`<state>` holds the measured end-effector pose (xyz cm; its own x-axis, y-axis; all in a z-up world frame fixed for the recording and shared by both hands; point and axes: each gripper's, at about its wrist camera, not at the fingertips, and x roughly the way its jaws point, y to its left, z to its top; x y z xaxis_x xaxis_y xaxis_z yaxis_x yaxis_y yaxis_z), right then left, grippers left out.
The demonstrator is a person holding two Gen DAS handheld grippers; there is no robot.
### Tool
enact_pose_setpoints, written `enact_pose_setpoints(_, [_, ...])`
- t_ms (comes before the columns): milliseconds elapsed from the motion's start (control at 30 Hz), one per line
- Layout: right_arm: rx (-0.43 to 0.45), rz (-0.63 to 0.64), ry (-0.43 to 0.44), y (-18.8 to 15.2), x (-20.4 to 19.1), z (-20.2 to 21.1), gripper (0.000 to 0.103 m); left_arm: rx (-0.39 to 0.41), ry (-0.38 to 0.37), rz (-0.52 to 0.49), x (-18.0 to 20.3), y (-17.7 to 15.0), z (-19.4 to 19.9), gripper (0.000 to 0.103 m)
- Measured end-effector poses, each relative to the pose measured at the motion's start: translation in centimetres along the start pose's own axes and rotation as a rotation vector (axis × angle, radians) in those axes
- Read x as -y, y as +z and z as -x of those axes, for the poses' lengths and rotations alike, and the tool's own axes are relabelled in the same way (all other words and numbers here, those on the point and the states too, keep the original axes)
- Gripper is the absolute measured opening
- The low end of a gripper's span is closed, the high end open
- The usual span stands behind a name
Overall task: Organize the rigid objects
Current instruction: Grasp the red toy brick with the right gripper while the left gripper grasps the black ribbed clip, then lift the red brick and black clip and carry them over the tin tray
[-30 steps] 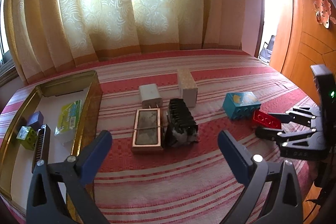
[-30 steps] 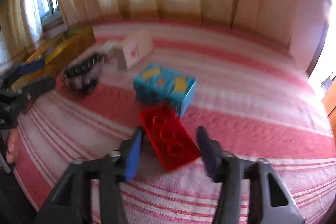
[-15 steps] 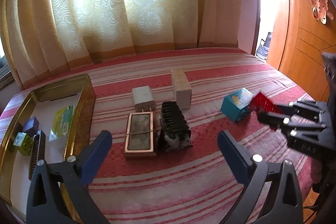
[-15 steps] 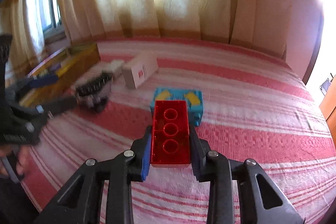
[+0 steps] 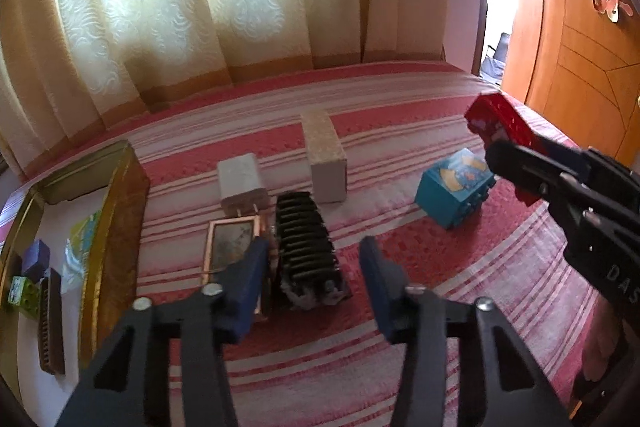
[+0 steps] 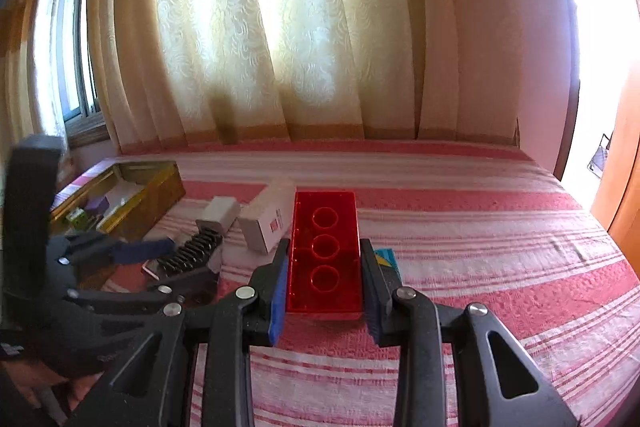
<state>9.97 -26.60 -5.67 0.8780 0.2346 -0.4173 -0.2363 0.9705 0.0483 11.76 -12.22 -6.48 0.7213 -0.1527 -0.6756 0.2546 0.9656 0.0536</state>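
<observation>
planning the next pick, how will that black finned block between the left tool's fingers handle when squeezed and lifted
The black finned block looks rigid, probably metal, so likely stiff and heavy for its size. Its ridged fins may give the closing left tool uneven contact, so it could twist. It lies flat on the striped cloth, so rolling seems unlikely.

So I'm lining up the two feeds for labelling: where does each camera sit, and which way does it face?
Left wrist: on the left gripper, looking down at the black finned part between its closing jaws; right gripper at the right edge.
Right wrist: on the right gripper, facing the curtains, clamping the red brick; left gripper at the left edge.
Shared: red brick, finned part, gold tray, striped bedspread.
</observation>
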Motion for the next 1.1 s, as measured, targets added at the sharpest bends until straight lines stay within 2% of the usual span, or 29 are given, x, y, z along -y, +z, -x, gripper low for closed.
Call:
enact_pose_setpoints(300, [-0.007,0.020,-0.025,0.2,-0.9,-0.7,0.034,-0.058,-0.008,0.009,0.1,0.8,-1.7,0.040])
enact_pose_setpoints(333, [-0.006,0.018,-0.027,0.2,-0.9,-0.7,0.034,-0.058,-0.013,0.015,-0.1,0.8,-1.7,0.037])
enact_pose_setpoints(367, [-0.007,0.019,-0.030,0.3,-0.8,-0.8,0.034,-0.055,-0.013,0.022,-0.2,0.7,-1.6,0.029])
enact_pose_setpoints(500, [0.006,0.023,-0.045,0.3,-0.8,-0.4,0.034,-0.042,-0.022,0.037,-0.6,0.7,-1.3,0.027])
enact_pose_setpoints(833, [0.051,0.022,-0.056,0.3,-0.6,0.4,0.034,0.075,0.001,0.056,-1.0,0.4,1.1,0.026])
enact_pose_setpoints(1100, [0.157,-0.002,-0.072,0.0,-0.3,2.5,0.034,0.198,0.031,0.102,-2.0,-0.2,3.5,0.026])
